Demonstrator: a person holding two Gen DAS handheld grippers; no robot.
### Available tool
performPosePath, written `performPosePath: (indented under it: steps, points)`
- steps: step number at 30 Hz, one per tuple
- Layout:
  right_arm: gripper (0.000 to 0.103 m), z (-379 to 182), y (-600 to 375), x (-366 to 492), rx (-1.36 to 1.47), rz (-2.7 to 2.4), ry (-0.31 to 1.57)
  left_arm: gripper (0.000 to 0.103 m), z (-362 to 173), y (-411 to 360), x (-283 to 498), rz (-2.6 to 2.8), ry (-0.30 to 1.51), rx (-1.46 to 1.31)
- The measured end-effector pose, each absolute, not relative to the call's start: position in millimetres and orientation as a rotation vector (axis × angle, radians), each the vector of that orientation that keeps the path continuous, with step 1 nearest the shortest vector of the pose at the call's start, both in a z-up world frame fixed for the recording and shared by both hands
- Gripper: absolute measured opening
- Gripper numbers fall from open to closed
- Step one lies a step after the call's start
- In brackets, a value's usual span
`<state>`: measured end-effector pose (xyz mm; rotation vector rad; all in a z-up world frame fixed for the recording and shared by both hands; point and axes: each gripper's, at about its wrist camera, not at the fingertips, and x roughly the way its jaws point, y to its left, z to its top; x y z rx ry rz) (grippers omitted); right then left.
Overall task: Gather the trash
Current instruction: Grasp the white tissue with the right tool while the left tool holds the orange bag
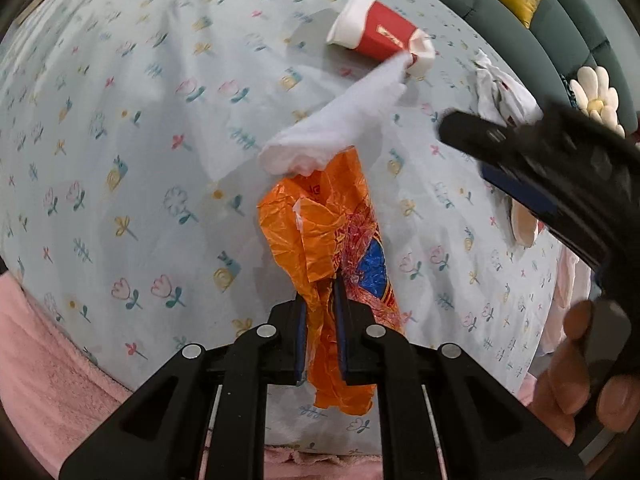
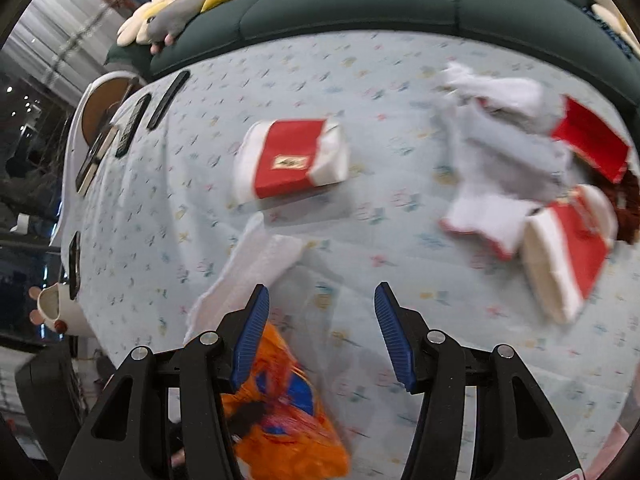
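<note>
Left gripper [image 1: 320, 312] pinches orange bag [image 1: 332, 240]. Right gripper [image 2: 320, 320] spread, empty; red cup [image 2: 290, 160] lies sideways straight ahead, nearer right.

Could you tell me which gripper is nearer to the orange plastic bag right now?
Left. The left gripper is shut on the orange plastic bag. The right gripper is open just beside it, holding nothing.

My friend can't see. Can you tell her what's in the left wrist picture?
The left hand-held gripper is shut on an orange wrapper above a flowery sheet. A white tissue stretches from the wrapper toward a crushed red cup. The right hand-held gripper comes in blurred from the right.
</note>
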<state>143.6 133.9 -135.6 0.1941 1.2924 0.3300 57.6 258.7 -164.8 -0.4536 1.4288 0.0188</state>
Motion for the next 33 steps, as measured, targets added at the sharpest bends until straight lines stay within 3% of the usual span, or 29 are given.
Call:
performPosePath:
  steps: [16, 19, 23, 26, 33]
  points:
    - [0.054, -176, 201, 153, 0.12, 0.353, 1.381, 0.011, -159, 341, 60, 0.21, 1.34, -0.479]
    - [0.048, -182, 214, 150, 0.055, 0.351, 1.36, 0.011, -159, 355, 65, 0.218, 1.336, -0.495]
    - [0.017, -180, 221, 146, 0.002, 0.386, 1.347, 0.011, -155, 353, 72, 0.211, 1.329, -0.482]
    - [0.012, -175, 214, 143, 0.013, 0.399, 1.344, 0.011, -151, 347, 78, 0.198, 1.324, -0.468]
    - [0.01, -155, 170, 124, 0.074, 0.388, 1.315, 0.011, -134, 302, 87, 0.136, 1.303, -0.388]
